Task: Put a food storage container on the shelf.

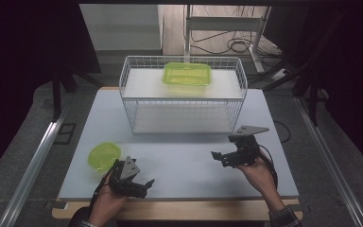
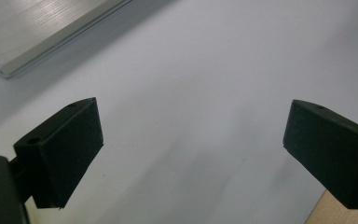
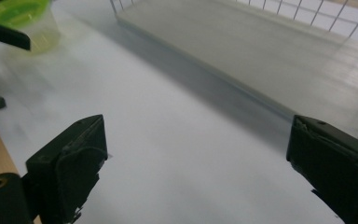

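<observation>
A round clear tub with a green lid (image 1: pixel 104 156) stands at the front left of the white table (image 1: pixel 184 165). Just right of it, my left gripper (image 1: pixel 147 187) rests low over the table, open and empty; in the left gripper view its jaws (image 2: pixel 191 149) stand wide over bare tabletop. My right gripper (image 1: pixel 219 159) hovers at the front right, pointing left, also open and empty (image 3: pixel 196 158). The right gripper view has the round tub (image 3: pixel 25 18) far off at top left. A green rectangular lidded box (image 1: pixel 187 74) lies on the top shelf of a white wire rack (image 1: pixel 127 90).
The wire rack stands at the back middle of the table, its lower shelf (image 3: pixel 261 60) bare. A wooden strip (image 1: pixel 179 210) runs along the table's front edge. Metal rails (image 1: pixel 38 156) flank the table on the floor. Cables lie behind the rack.
</observation>
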Motion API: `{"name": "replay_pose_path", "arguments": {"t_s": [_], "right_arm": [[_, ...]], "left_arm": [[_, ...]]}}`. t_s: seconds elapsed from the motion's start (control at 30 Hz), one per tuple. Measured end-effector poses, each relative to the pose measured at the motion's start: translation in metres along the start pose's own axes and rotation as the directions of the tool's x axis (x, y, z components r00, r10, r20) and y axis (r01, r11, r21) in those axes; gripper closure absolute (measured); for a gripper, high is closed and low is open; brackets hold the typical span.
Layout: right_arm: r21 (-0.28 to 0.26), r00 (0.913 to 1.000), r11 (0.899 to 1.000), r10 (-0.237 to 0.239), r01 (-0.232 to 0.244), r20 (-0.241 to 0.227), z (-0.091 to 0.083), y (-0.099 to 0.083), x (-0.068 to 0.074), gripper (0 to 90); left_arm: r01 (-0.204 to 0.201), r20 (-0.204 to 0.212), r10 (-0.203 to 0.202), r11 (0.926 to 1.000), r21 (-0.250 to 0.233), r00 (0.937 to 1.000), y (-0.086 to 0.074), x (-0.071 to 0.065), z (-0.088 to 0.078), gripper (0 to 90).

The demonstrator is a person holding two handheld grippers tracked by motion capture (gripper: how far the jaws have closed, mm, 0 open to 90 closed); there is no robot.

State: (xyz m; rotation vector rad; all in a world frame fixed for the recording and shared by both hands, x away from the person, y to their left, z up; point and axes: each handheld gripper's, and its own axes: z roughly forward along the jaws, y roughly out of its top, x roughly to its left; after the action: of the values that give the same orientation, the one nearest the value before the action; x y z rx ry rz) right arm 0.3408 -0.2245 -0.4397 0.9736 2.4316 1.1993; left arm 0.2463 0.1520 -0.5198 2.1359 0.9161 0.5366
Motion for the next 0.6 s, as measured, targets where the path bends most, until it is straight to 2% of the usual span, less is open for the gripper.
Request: {"name": "replay_pose_path", "arguments": {"t_s": [0.3,0.6], "right_arm": [[-0.022,0.9997,1.0,0.0,0.001,0.023,0.001,-0.025,0.008,4.7],[-0.005,0.9998,1.0,-0.008,0.008,0.02,0.007,-0.058,0.015,4.8]], "left_arm": [[-0.004,0.012,0.003,0.9998,0.018,0.9999,0.0,-0.002,0.002,4.4],[-0.024,0.017,0.024,0.999,0.037,0.9996,0.0,-0.005,0.006,4.7]]}}
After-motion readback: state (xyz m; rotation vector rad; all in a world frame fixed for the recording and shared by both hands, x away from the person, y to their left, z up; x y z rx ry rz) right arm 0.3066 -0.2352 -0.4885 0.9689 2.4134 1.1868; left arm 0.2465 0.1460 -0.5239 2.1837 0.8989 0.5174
